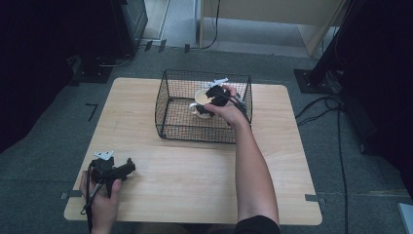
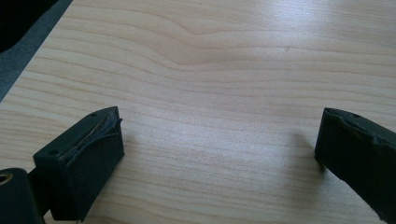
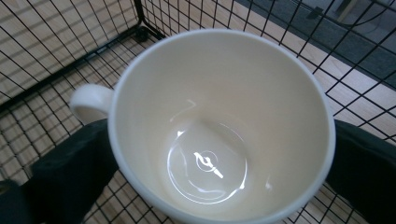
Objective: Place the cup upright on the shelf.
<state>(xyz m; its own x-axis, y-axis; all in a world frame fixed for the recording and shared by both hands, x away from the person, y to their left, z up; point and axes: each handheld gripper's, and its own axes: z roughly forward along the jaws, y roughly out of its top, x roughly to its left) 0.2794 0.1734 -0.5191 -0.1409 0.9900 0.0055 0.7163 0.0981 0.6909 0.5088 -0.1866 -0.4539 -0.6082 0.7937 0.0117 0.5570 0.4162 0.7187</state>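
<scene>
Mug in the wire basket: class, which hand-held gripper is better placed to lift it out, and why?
The right hand-held gripper: its jaws already sit on either side of the mug inside the basket. The left hand-held gripper is open over bare table, far from it.

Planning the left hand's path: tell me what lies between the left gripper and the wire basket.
Bare wood. In the high view the left gripper rests near the table's front-left corner, and nothing lies on the tabletop between it and the wire basket.
</scene>
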